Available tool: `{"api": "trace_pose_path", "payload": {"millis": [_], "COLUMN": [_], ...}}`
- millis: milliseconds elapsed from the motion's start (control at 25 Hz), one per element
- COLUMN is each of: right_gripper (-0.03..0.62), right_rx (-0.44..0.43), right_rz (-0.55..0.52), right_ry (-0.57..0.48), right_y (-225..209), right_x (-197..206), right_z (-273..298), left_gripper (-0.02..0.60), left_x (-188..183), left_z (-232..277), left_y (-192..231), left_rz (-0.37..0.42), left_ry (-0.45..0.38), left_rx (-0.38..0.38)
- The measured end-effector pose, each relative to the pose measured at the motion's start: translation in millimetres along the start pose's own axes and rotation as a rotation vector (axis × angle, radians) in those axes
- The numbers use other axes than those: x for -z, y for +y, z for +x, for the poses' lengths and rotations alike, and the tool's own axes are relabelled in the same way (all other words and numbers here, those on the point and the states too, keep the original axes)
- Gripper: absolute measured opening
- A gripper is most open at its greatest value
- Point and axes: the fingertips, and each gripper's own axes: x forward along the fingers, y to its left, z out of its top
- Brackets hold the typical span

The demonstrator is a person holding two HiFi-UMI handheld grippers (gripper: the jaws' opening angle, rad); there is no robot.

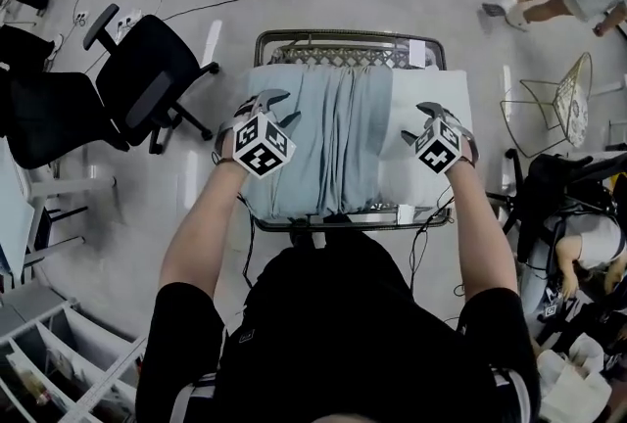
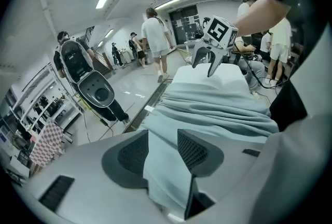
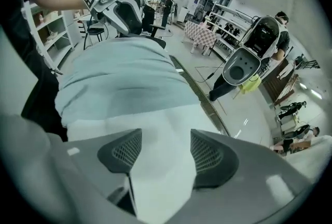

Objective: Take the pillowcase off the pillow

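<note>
My left gripper [image 2: 162, 153] pinches a fold of the pillowcase [image 1: 328, 142], and my right gripper [image 3: 161, 158] clamps the bare end of the pillow [image 1: 431, 88]. The pillow lies on the cart [image 1: 348, 36] with only its right end uncovered. I judge most of the pulling remains.
</note>
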Motion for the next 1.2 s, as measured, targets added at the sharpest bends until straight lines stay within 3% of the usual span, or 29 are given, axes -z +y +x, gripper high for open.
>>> {"api": "trace_pose_path", "payload": {"millis": [160, 360, 440, 600, 680, 800, 920, 1040, 1200], "right_gripper": [0.312, 0.356, 0.400, 0.407, 0.410, 0.414, 0.409, 0.360, 0.223], "right_rx": [-0.048, -0.138, -0.218, -0.429, -0.505, -0.629, -0.693, -0.701, -0.730], "right_rz": [-0.042, -0.174, -0.218, -0.218, -0.205, -0.195, -0.183, -0.206, -0.224], "right_ry": [-0.001, 0.036, 0.059, 0.129, 0.170, 0.150, 0.136, 0.162, 0.175], "right_y": [-47.0, -81.2, -81.0, -65.6, -63.7, -52.0, -45.4, -43.6, -36.1], "right_x": [-13.6, -27.3, -27.0, -18.9, -11.2, -9.2, -9.3, -10.2, -10.4], "right_z": [30.3, 67.4, 82.3, 108.4, 120.8, 130.8, 134.4, 130.5, 103.5], "left_gripper": [0.179, 0.192, 0.232, 0.250, 0.258, 0.293, 0.291, 0.253, 0.136], "left_x": [-14.8, -27.2, -24.4, -12.8, -8.9, -4.3, -3.4, -6.3, -8.4], "left_z": [47.7, 96.0, 112.9, 139.5, 149.7, 159.4, 163.5, 159.5, 143.9], "left_y": [34.5, 57.3, 58.7, 52.4, 49.5, 44.3, 43.6, 40.7, 30.6], "left_rz": [-0.031, -0.076, -0.066, -0.066, -0.094, -0.147, -0.200, -0.166, -0.070], "left_ry": [0.046, 0.084, 0.120, 0.193, 0.200, 0.196, 0.209, 0.234, 0.267], "left_rx": [0.024, 0.077, 0.101, 0.202, 0.255, 0.324, 0.376, 0.392, 0.394]}}
